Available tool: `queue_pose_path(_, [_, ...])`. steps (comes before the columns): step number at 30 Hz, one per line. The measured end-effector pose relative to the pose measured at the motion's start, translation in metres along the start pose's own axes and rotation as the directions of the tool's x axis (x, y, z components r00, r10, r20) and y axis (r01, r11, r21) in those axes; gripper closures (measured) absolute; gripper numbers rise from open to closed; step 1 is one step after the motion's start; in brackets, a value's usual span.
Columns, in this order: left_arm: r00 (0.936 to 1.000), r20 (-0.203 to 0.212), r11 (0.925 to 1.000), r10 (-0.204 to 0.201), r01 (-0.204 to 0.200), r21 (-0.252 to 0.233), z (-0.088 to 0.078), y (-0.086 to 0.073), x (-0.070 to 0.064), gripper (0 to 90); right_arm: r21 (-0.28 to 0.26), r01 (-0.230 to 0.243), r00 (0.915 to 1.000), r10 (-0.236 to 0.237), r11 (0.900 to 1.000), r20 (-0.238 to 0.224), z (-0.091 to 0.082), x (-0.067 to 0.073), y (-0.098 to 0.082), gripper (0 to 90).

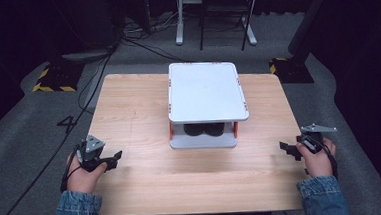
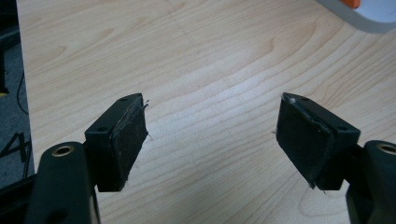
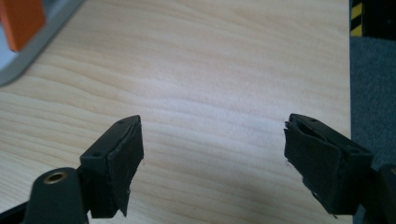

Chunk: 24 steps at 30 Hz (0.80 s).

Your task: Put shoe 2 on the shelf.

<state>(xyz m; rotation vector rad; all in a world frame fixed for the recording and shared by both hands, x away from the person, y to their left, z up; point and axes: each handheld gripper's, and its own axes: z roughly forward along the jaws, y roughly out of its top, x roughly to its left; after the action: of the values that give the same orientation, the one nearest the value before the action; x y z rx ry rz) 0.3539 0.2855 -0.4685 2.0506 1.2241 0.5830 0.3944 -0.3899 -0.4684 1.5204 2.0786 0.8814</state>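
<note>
Holds the left gripper point(image 1: 117, 157) low over the near left part of the table point(image 1: 139, 115), jaws spread wide, with nothing but bare wood between the pads. Holds the right gripper point(image 1: 282, 147) likewise at the near right edge, wide apart and empty. Finds the white rack point(image 1: 205, 94) standing mid-table toward the far side, well apart from both grippers, with two black things point(image 1: 204, 129) tucked side by side on the lower shelf, just behind the front opening. Cannot tell what those are, being too dark and too small. Looks like the start of a reach toward the rack, judging by both grippers pointing inward. Risks catching a jaw on the front rim of the top plate or on an orange post point(image 1: 170, 131) when entering so low a gap between the shelves. Could shove the rack backward or skew it, apparently light and unfastened, by arriving with one gripper ahead of the other or by pushing instead of pinching. Might knock one black thing into its neighbour, given so close a pairing, and send it deeper under the plate, out of easy reach. Hard to judge depth in there as well, with shadow hiding the back of the lower shelf. Could close on air, or on the shelf's edge, by pinching too early. Safer to come in level, slowly, and below the top plate.
</note>
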Motion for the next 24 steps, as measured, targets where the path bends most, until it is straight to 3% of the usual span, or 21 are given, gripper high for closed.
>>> queue_pose_path(5, [1.0000,-0.002,0.9997,0.008,-0.008,0.021,0.006,-0.002,0.000,24.7,0.024,-0.005,0.9999,0.005,1.000,0.013,0.012,-0.003,-0.008,19.6])
queue_pose_path(11, [0.9999,-0.008,0.9993,0.006,-0.006,0.036,0.012,-0.005,-0.001,24.4,-0.014,0.008,0.9997,-0.008,1.000,0.023,0.026,-0.002,-0.013,19.3])
queue_pose_path(17, [0.9991,-0.016,0.9984,0.040,-0.039,0.041,0.020,-0.008,-0.001,24.3,-0.039,0.036,0.9992,-0.035,0.999,0.018,0.034,0.002,-0.012,19.3])
queue_pose_path(24, [0.9983,-0.032,0.9980,0.048,-0.047,0.044,0.026,-0.009,-0.005,23.1,-0.060,0.053,0.9984,-0.052,0.997,0.023,0.042,0.008,-0.009,17.0])
